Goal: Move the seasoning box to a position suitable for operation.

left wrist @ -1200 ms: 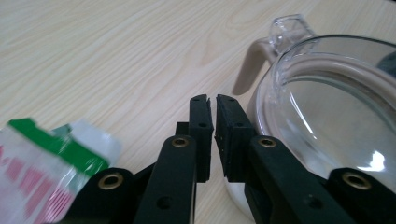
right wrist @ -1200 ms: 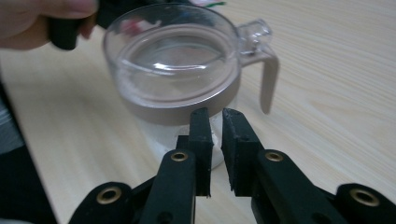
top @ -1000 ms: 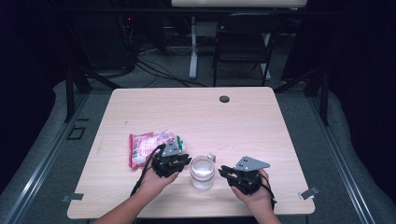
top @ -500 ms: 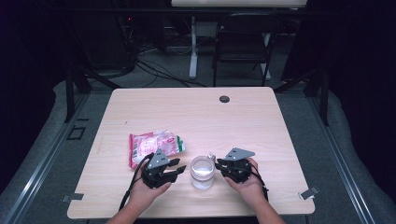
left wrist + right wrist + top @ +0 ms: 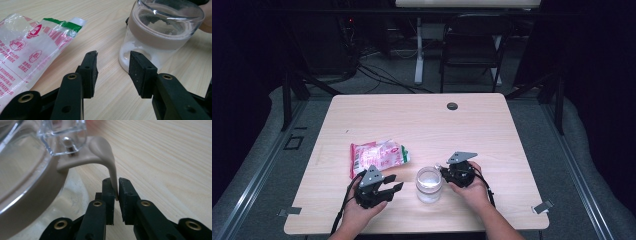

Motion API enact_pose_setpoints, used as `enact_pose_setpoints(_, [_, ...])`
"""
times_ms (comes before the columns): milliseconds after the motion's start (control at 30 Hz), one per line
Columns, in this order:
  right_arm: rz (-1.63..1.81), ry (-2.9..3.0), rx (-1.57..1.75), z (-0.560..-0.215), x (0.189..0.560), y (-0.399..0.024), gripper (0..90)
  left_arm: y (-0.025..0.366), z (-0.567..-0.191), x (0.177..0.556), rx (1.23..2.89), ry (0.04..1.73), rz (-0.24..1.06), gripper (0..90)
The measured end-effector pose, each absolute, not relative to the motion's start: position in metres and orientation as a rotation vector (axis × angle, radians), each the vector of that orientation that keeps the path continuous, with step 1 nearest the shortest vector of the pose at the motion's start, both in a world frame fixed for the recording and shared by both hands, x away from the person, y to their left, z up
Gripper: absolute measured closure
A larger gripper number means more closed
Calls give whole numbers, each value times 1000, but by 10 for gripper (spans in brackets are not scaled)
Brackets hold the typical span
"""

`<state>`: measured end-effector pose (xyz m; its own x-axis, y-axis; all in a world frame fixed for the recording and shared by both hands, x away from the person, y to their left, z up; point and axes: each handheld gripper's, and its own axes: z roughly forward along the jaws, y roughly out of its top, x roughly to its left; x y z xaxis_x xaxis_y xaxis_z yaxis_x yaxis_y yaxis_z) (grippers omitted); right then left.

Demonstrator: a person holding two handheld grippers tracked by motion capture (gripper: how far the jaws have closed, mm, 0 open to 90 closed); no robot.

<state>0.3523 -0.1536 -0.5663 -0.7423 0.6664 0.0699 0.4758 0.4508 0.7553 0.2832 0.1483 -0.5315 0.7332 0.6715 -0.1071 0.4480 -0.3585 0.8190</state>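
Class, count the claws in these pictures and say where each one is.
2. The left claw is open, just left of the jar, near the bag. The right claw is at the jar's right, shut on its beige tab.

Packet [image 5: 377, 156] crowds jar's [image 5: 429, 184] left; far tabletop [image 5: 422, 117] seemingly open.

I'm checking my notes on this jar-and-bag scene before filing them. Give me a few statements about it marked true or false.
1. The right gripper pinches the beige latch tab of the glass jar. True.
2. The left gripper clamps the jar. False: its jaws stand open, nothing between them.
3. The snack bag lies flat on the table. True.
4. The bag sits inside the jar. False: it lies beside it.
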Motion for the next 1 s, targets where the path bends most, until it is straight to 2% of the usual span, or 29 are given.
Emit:
enact_pose_setpoints(500, [995, 2308, 1089, -563, 342, -156, 873, 137, -530, 289, 2023, 804, 300, 542])
enact_pose_setpoints(600, [968, 2290, 1134, -562, 328, -157, 859, 135, -527, 294, 2010, 795, 290, 542])
enact_pose_setpoints(667, [1006, 2316, 1143, -561, 322, -157, 797, 134, -525, 296, 2020, 753, 239, 541])
enact_pose_setpoints(833, [1042, 2357, 1079, -554, 305, -155, 754, 127, -522, 295, 2071, 708, 201, 520])
enact_pose_setpoints(1000, [1053, 2373, 1037, -550, 298, -157, 750, 130, -521, 290, 2080, 712, 249, 504])
